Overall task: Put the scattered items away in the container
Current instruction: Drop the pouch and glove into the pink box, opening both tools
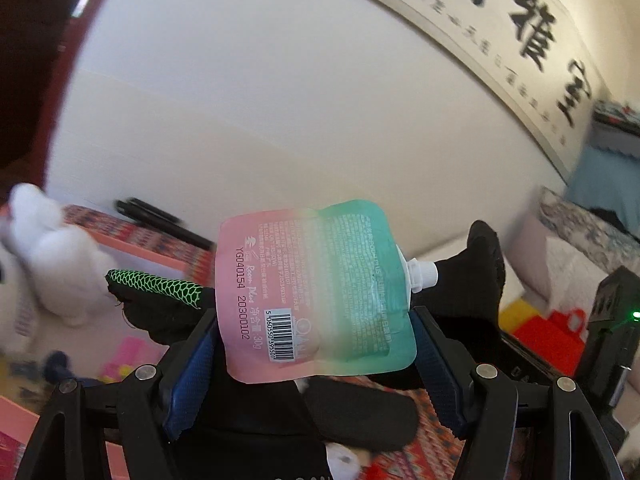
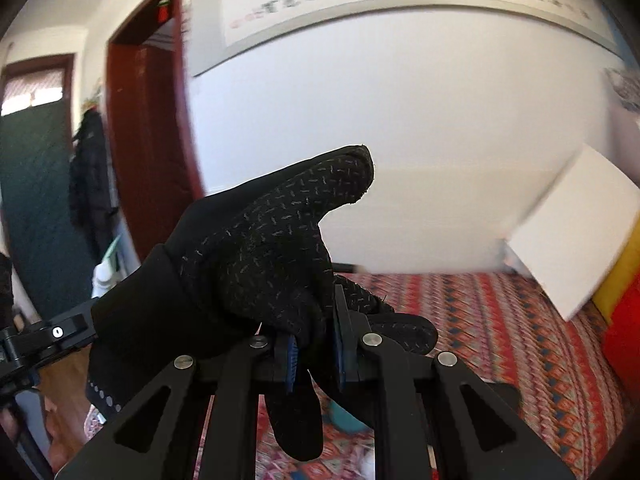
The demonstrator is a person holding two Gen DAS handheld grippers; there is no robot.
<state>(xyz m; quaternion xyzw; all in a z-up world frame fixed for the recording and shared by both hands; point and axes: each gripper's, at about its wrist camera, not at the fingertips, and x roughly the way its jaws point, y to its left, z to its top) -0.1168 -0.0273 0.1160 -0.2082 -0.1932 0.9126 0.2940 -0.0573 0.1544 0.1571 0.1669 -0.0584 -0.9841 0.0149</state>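
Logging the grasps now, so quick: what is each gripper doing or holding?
Left gripper: shut on the pink-green spout pouch, held by its side edges.
Right gripper: shut on the black glove.

Open air ahead up to the white wall [image 1: 280, 100]. Low left: white plush toy [image 1: 44, 248] blocks. Right: white board [image 2: 576, 232] leans in over the patterned bedspread [image 2: 480, 320]; red and yellow blocks [image 2: 624, 304] behind it.
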